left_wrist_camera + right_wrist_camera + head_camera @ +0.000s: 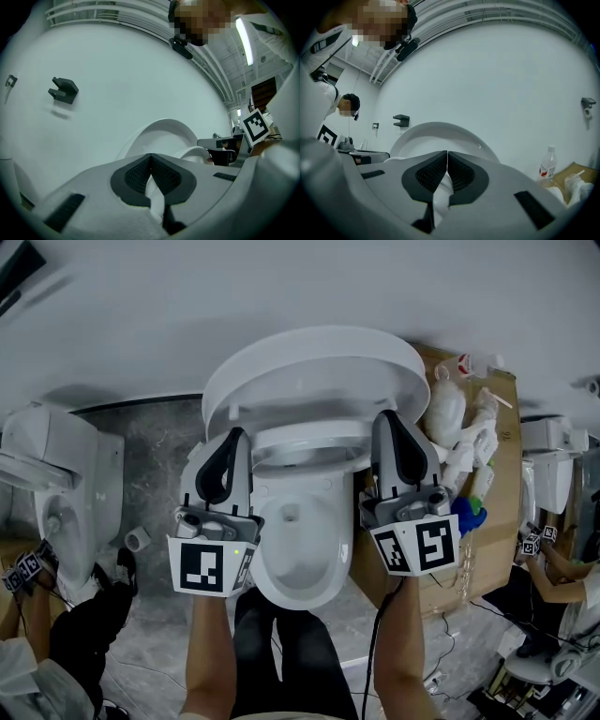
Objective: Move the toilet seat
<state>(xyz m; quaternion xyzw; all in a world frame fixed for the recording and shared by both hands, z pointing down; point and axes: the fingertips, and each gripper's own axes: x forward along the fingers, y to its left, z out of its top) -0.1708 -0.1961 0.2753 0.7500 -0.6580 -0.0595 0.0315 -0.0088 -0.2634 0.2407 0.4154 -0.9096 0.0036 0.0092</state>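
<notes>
In the head view a white toilet stands against the wall with its lid [309, 362] tilted up. The seat ring [309, 439] lies just below the lid, over the bowl [300, 559]. My left gripper [236, 435] is beside the seat's left edge and my right gripper [386, 416] beside its right edge; both point level toward the wall. In the left gripper view the left gripper [150, 157] has its jaws shut tip to tip with nothing between them, and the lid [164, 133] rises beyond. The right gripper [446, 154] looks the same, shut and empty before the lid [440, 133].
A cardboard box [502, 474] right of the toilet holds bottles and white packets; a clear bottle [547, 168] stands on it. A second toilet [56, 474] is at the left. A dark bracket [63, 90] is fixed to the wall. Other people stand at both sides.
</notes>
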